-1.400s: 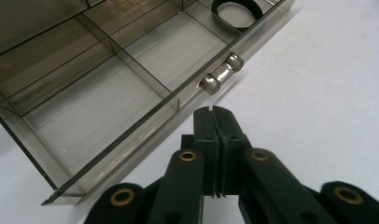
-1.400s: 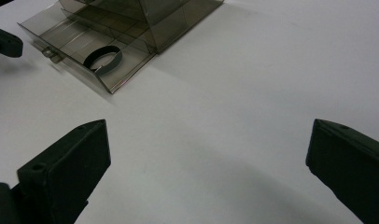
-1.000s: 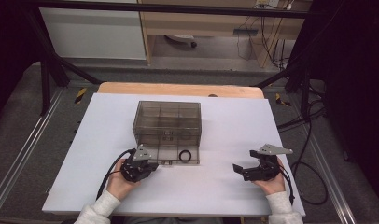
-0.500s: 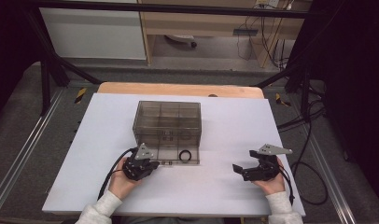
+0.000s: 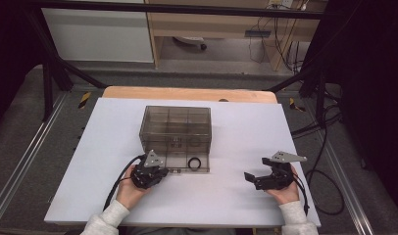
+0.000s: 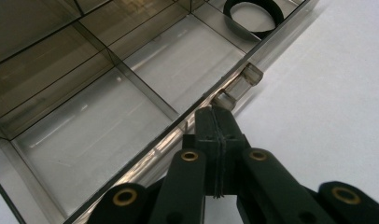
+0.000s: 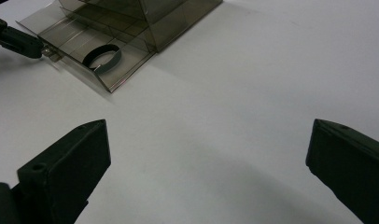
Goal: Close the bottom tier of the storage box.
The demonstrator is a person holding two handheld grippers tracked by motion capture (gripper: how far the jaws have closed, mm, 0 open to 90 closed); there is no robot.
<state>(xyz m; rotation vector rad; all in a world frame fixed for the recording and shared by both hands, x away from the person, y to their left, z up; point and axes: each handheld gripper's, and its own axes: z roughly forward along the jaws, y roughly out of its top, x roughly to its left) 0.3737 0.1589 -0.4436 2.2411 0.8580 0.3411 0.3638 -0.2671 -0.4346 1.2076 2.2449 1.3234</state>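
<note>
Smoky transparent plastic drawer (image 5: 180, 164), divided into compartments, stands pulled out from the front of a matching smoky transparent plastic organiser box (image 5: 175, 128) near the middle of the white bench (image 5: 246, 122). A black ring (image 5: 194, 162) lies in the drawer's front compartment toward the person's right.

The left claw (image 5: 158, 172), held in the person's left hand (image 5: 131, 188), lies low over the bench at the drawer's front left corner and points forward and to the right. In the left gripper view its jaws are pressed flat together, clenched with nothing between them, and their tip (image 6: 214, 116) sits right against the small clear handle tab (image 6: 239, 84) on the drawer's front edge; whether they touch it cannot be told.

The right claw (image 5: 253, 177), in the person's right hand (image 5: 285, 191), rests well apart from the drawer on the right side of the bench and points leftward toward it. Its jaws stand wide, released, over bare bench. Both forearms, in pale sleeves (image 5: 106, 220), enter from the bottom edge.
</note>
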